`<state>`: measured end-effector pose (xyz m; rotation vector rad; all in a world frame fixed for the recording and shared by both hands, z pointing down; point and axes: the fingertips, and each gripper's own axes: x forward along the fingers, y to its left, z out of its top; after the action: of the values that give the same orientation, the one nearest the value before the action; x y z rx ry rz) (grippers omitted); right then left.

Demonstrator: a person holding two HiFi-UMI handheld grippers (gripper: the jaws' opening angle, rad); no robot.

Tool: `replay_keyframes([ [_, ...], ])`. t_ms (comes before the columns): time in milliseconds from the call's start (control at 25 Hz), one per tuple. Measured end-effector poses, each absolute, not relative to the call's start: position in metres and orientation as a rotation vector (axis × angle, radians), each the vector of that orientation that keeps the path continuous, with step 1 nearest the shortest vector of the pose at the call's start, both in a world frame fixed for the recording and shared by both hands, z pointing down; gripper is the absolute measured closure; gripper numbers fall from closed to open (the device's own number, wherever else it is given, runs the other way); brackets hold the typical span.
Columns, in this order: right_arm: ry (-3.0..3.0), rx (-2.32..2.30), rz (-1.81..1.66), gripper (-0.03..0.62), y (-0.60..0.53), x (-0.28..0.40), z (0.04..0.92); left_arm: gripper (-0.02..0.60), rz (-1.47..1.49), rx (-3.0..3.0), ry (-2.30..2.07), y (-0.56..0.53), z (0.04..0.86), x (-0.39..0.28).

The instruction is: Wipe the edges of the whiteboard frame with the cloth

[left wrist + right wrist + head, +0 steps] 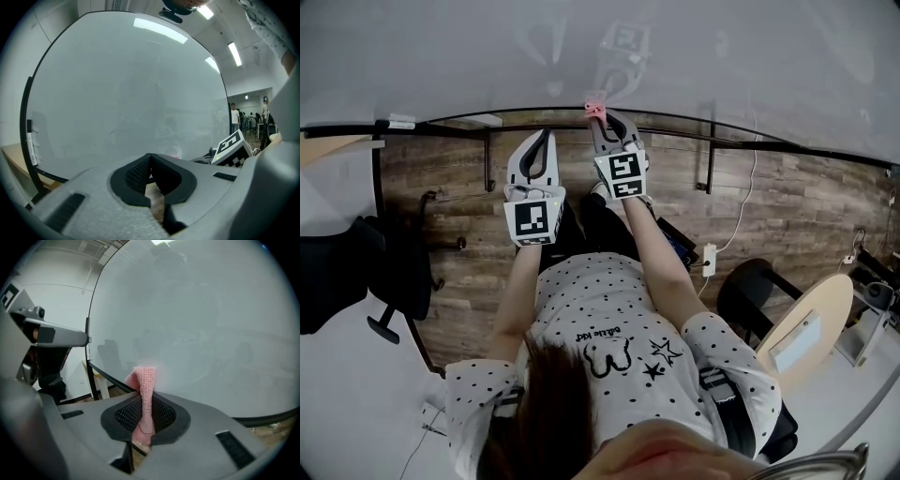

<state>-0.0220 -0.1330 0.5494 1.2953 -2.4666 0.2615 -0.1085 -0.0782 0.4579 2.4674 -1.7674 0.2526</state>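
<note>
A large whiteboard (609, 56) with a thin black frame (787, 147) stands in front of me on black legs. My right gripper (602, 120) is shut on a pink knitted cloth (595, 108), whose top touches the board's lower frame edge. In the right gripper view the pink cloth (144, 394) stands upright between the jaws against the board (201, 324). My left gripper (542, 141) hangs just left of it, below the frame, shut with nothing in it. In the left gripper view the board (126, 89) fills the picture and the black frame (26, 122) curves down its left side.
A black office chair (366, 272) stands at the left on the wooden floor. A round table (811, 328) with a dark chair (750, 291) is at the right. A power strip (709, 259) and cable lie under the board. People stand far off (234, 117).
</note>
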Motion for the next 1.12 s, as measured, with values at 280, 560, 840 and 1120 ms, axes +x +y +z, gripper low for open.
replay_keyframes([
  [280,-2.434,1.308,0.224,0.563,-0.133,0.006,0.550,0.566,0.218,2.525,-1.692,-0.081,0.455,-0.076],
  [560,-2.374,1.358,0.226,0.563,-0.134,0.024,0.553,0.566,0.221,2.619,-1.553,-0.100,0.454,-0.052],
  [840,-2.359,1.415,0.244,0.563,-0.134,0.044,0.551,0.566,0.257,2.657,-1.459,-0.107,0.463,-0.029],
  [1120,-2.377,1.398,0.239,0.563,-0.134,0.090,0.548,0.566,0.258,2.618,-1.511,-0.109,0.468,0.007],
])
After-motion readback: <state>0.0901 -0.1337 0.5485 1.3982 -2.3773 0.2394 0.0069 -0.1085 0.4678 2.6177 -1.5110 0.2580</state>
